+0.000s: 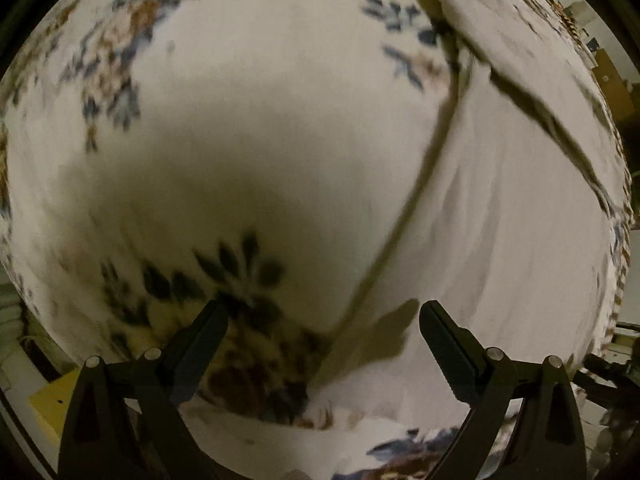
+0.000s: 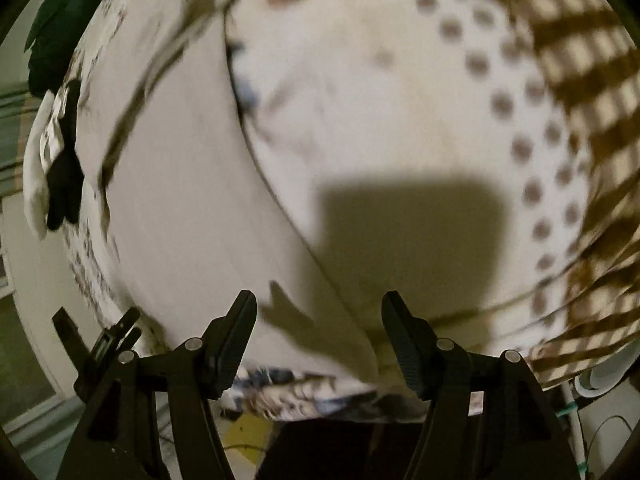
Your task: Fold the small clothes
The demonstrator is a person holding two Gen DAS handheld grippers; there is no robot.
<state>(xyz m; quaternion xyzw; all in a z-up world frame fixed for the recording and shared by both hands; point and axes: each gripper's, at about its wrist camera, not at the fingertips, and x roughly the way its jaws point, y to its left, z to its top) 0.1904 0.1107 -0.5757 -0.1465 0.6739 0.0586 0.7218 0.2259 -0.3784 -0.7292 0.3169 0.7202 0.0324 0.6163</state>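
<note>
A plain white garment point(image 1: 500, 220) lies spread on a floral cloth point(image 1: 120, 60), its long edge running diagonally through the left wrist view. My left gripper point(image 1: 322, 314) points down just above that edge, open, with nothing between its fingers. In the right wrist view the same white garment point(image 2: 180, 180) fills the left half, and its edge curves down toward my right gripper point(image 2: 320, 300). That gripper is open and hovers over the edge with nothing gripped. Both views are blurred.
A second white folded piece point(image 1: 500, 40) lies at the upper right. A cream cloth with brown dots point(image 2: 400, 100) and a brown checked border point(image 2: 580, 40) lies right of the garment. A black-and-white item point(image 2: 60, 152) and a dark green one point(image 2: 68, 12) lie at the far left edge.
</note>
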